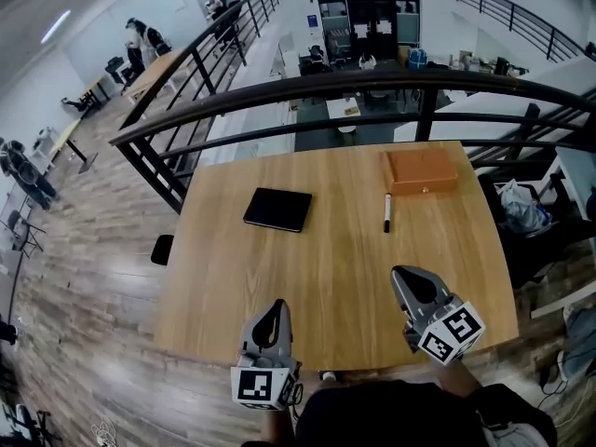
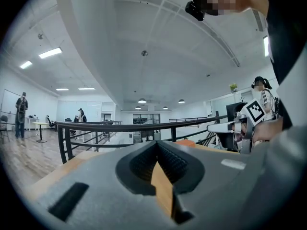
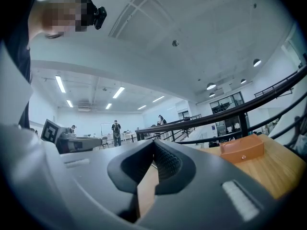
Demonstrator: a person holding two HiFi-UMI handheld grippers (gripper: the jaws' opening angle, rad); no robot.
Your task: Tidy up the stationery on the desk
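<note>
On the wooden desk (image 1: 335,277) lie a black notebook (image 1: 277,209) at the centre left, a marker pen (image 1: 387,212) with a black cap at the centre right, and an orange box (image 1: 421,171) at the far right corner. My left gripper (image 1: 276,309) is over the near edge, shut and empty. My right gripper (image 1: 404,276) hovers over the near right part of the desk, also shut with nothing in it. In the right gripper view the orange box (image 3: 242,149) shows ahead to the right of the shut jaws (image 3: 153,145). The left gripper view shows its jaws (image 2: 157,145) pressed together.
A black railing (image 1: 307,96) runs along the desk's far side, with an open drop to a lower floor beyond. A bag (image 1: 521,208) and white furniture (image 1: 577,180) stand to the right of the desk. People stand far off at the left.
</note>
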